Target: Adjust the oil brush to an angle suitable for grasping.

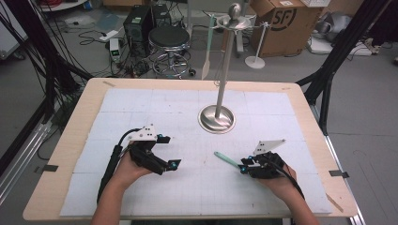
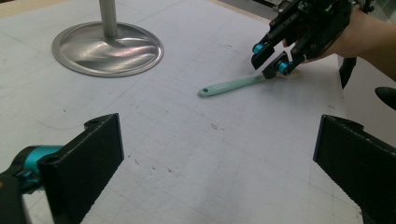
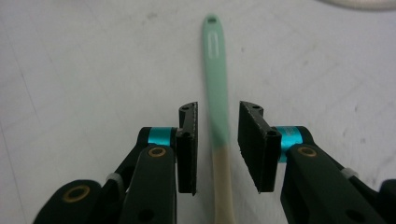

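My right gripper point(image 3: 217, 149) straddles the spatula point(image 3: 215, 79), jaws narrow yet not touching; its handle runs straight ahead between them; left gripper point(image 2: 219, 158) wide, farther.

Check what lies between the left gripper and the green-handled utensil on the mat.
Nothing: in the left gripper view, bare white mat runs from the left gripper to the utensil. The high view agrees. The right gripper straddles the utensil's far end.

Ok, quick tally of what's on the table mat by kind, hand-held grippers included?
Hand-held grippers: 2, left and right
Mint-handled utensil: 1
Metal hanging stand: 1
Total: 4
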{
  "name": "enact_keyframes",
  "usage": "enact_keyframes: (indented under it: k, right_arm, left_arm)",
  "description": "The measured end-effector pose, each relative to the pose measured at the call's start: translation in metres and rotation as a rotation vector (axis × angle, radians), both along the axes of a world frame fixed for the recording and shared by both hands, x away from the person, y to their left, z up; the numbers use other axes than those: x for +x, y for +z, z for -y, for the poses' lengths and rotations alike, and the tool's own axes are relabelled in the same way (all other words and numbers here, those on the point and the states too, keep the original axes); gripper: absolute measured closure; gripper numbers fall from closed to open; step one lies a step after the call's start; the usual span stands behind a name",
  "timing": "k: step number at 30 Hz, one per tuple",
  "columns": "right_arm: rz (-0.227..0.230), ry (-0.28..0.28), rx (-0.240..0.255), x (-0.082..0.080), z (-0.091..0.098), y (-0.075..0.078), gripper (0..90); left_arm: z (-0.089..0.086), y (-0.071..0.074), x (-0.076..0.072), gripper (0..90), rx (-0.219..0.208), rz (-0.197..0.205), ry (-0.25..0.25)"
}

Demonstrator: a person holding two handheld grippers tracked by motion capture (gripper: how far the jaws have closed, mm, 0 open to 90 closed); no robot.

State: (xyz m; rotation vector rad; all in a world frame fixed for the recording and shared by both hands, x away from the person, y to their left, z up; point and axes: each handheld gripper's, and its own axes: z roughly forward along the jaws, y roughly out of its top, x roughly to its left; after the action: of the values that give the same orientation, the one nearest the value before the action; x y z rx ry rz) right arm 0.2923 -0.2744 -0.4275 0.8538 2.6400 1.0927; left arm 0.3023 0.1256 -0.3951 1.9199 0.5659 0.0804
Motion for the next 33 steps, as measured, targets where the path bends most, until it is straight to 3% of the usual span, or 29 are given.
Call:
enact_keyframes:
  k: [4, 6, 11, 21, 27, 33]
  right_arm:
    - [0.015, -0.01, 0.012, 0.01, -0.009, -0.002, 65.2]
    - [0.019, -0.015, -0.005, 0.015, -0.013, -0.004, 63.5]
    - [0.022, -0.015, -0.01, 0.018, -0.016, -0.005, 61.3]
    - [0.031, -0.01, 0.045, 0.015, -0.01, 0.002, 50.8]
    - [0.052, -0.017, 0.116, 0.015, -0.004, 0.01, 43.8]
    - [0.065, -0.029, 0.141, 0.013, -0.001, 0.016, 37.6]
  left_arm:
    - [0.0, 0.0, 0.0, 2.2, 0.0, 0.001, -0.002]
    - [0.0, 0.0, 0.0, 2.2, 0.004, 0.001, -0.003]
    - [0.0, -0.001, 0.0, 2.2, -0.006, -0.004, 0.001]
    - [-0.002, -0.001, 0.002, 2.2, 0.001, 0.001, 0.005]
    - [-0.002, -0.001, 0.002, 2.2, 0.0, 0.0, 0.003]
    - [-0.003, -0.001, 0.003, 2.2, -0.005, 0.004, 0.005]
